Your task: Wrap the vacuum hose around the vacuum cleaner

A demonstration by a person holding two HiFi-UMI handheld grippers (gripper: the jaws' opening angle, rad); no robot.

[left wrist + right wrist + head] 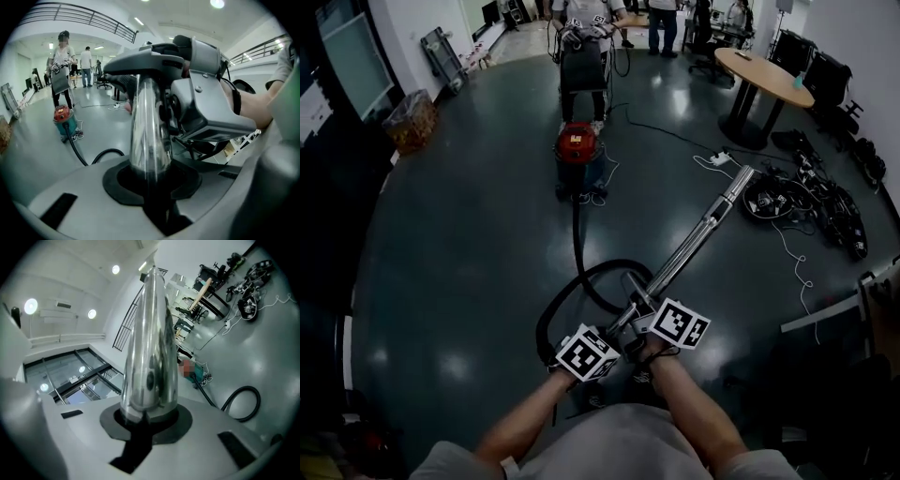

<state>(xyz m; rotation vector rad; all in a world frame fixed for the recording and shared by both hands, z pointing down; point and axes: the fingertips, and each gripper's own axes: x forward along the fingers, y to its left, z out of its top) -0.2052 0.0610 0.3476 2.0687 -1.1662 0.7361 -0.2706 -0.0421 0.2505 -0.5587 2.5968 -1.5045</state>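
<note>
- no readable txt, brand or nr in any view.
- left cube & right cube: b/w square marker patterns only, no letters or digits.
- red vacuum cleaner: markings on top too small & dark to read.

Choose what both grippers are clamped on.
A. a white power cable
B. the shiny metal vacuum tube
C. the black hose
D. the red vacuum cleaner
B: the metal vacuum tube stands between the jaws of the left gripper and the right gripper; the black hose trails off to the vacuum cleaner.
</note>
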